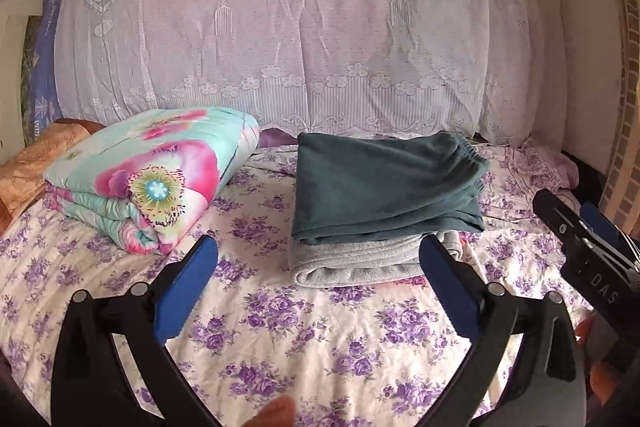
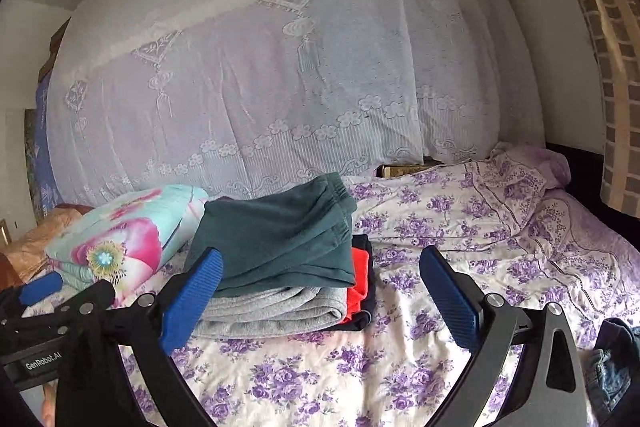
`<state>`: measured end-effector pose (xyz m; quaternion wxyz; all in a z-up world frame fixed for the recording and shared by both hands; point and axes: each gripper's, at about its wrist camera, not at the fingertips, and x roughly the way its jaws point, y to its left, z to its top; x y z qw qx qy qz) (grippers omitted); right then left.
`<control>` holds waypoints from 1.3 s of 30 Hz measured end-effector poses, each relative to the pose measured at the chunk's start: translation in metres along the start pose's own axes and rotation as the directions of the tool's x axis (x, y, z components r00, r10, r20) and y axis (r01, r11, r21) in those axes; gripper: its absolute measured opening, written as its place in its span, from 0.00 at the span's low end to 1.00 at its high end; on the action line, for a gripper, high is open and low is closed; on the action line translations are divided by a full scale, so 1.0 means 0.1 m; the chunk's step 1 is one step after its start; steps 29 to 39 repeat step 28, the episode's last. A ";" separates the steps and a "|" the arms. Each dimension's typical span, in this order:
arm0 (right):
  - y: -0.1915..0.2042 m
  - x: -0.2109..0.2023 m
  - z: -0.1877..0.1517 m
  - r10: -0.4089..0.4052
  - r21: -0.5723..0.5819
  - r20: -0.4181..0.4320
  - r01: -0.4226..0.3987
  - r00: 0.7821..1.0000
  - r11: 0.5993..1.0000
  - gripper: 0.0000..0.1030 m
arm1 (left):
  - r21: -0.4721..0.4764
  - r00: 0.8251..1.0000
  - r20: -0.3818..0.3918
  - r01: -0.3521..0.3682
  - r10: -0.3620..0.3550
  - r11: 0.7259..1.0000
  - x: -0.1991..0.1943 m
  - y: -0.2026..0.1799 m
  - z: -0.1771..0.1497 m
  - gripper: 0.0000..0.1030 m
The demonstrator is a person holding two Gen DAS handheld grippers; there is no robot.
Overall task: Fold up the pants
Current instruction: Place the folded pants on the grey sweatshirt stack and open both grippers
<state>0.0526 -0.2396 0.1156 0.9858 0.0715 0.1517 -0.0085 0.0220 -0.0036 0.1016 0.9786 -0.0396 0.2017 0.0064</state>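
Over at the left of both views lies a folded floral quilt in pink and turquoise, resting on the purple-flowered bedsheet. Just right of it, near the middle of the left wrist view, sits a stack of folded clothes: teal pants lie folded on top with the elastic waistband toward the upper right, over a grey garment. In the right wrist view a red garment and a dark one show at the stack's right edge, beneath the teal pants. The left gripper stands with its blue-padded jaws spread wide in the lower part of its frame, nothing between them but sheet, just short of the stack. The right gripper is likewise wide apart and empty, its left pad overlapping the stack's near corner in the picture. Behind the bed hangs a white lace curtain. At the far lower right of the right wrist view lies some blue denim.
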 end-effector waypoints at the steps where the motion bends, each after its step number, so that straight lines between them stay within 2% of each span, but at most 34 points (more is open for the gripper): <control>1: 0.02 0.03 -0.01 -0.006 -0.013 -0.012 0.006 1.000 1.000 0.96 | 0.007 1.000 0.000 0.000 0.000 1.000 0.00 0.02 -0.01 0.95; 7: 0.07 0.06 -0.08 -0.007 -0.027 -0.032 0.006 0.999 1.000 0.96 | 0.005 1.000 -0.026 -0.017 0.017 1.000 0.07 0.08 -0.03 0.95; 11: 0.11 0.04 -0.08 0.011 -0.026 -0.030 -0.012 0.999 1.000 0.96 | 0.045 1.000 0.002 -0.030 0.030 0.999 0.00 -0.01 -0.03 0.95; 15: 0.16 -0.01 -0.06 0.016 -0.042 -0.018 -0.017 1.000 0.999 0.96 | 0.090 1.000 0.015 -0.006 0.005 0.996 -0.06 -0.15 -0.05 0.95; 17: 0.15 -0.02 -0.05 -0.009 -0.043 -0.010 0.009 1.000 0.999 0.96 | 0.109 1.000 0.005 0.010 -0.011 0.994 -0.06 -0.21 -0.07 0.95; 24: 0.04 -0.03 -0.01 0.018 0.005 -0.012 -0.018 1.000 1.000 0.96 | 0.183 0.998 0.035 -0.050 0.044 0.982 -0.10 -0.43 -0.13 0.95; 28: 0.05 -0.05 0.00 0.018 -0.003 -0.003 -0.019 1.000 1.000 0.96 | 0.187 1.000 0.023 -0.018 0.014 0.982 -0.11 -0.48 -0.15 0.95; 39: 0.05 -0.05 0.00 0.018 -0.003 -0.003 -0.019 1.000 1.000 0.96 | 0.187 1.000 0.023 -0.018 0.014 0.982 -0.11 -0.48 -0.15 0.95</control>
